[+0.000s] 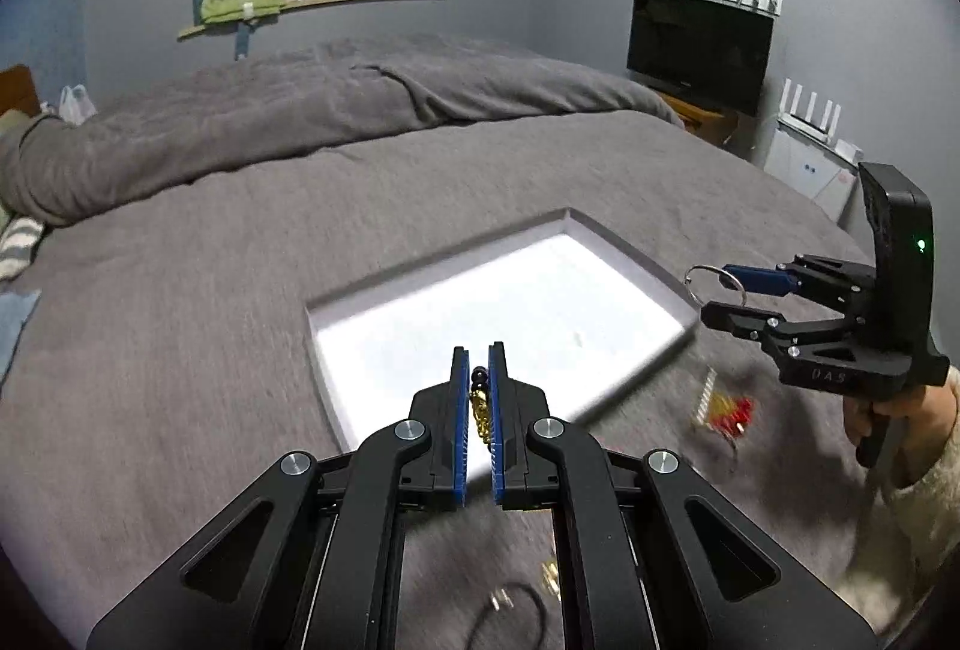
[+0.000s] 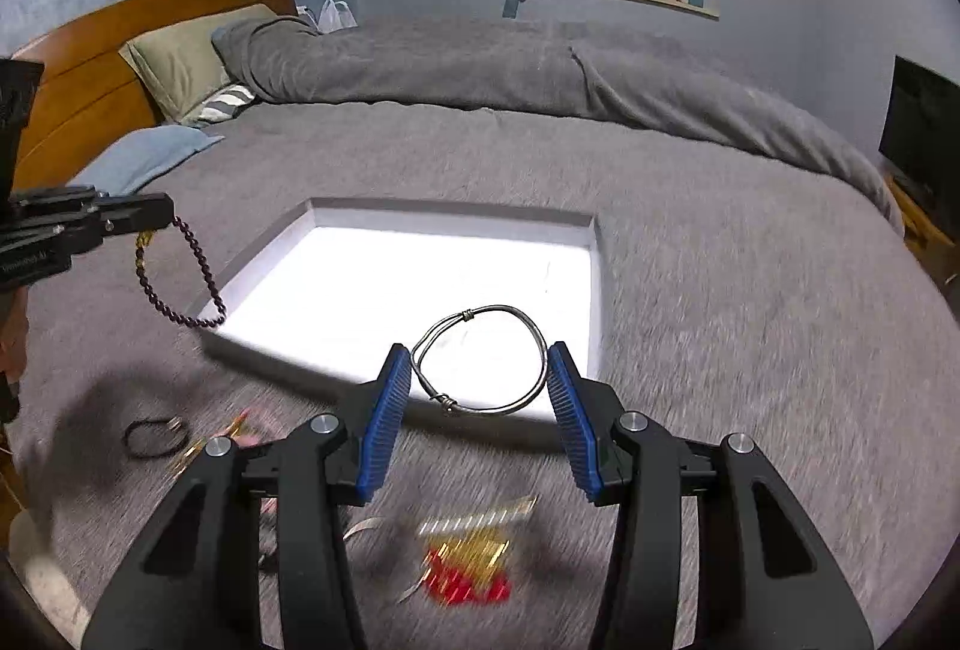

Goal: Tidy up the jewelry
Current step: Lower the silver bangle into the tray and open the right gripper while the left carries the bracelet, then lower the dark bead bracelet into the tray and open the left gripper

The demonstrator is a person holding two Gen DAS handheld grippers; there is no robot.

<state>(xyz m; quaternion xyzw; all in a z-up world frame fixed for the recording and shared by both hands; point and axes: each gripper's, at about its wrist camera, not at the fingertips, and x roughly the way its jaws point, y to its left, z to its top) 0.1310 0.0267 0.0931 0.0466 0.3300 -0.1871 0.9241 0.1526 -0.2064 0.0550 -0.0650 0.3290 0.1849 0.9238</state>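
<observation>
A shallow white tray (image 1: 564,230) (image 2: 456,217) lies on the grey bed. My left gripper (image 1: 479,368) is shut on a dark beaded bracelet (image 1: 478,377) with a gold section; in the right wrist view the bracelet (image 2: 198,260) hangs from the left gripper (image 2: 157,217) over the tray's left corner. My right gripper (image 2: 480,362) is shut on a silver wire bangle (image 2: 480,317), pinched across its width between the blue pads (image 2: 387,416), above the tray's near edge. In the left wrist view the right gripper (image 1: 714,293) holds the bangle (image 1: 717,284) at the tray's right corner.
Loose jewelry lies on the bedspread (image 2: 750,326) near the tray: a red and gold piece (image 2: 468,560) (image 1: 723,410), a black cord bracelet (image 2: 153,437) (image 1: 510,611), small gold pieces (image 2: 210,440). Pillows (image 2: 180,56) and a headboard are far left, a TV (image 1: 699,47) far right.
</observation>
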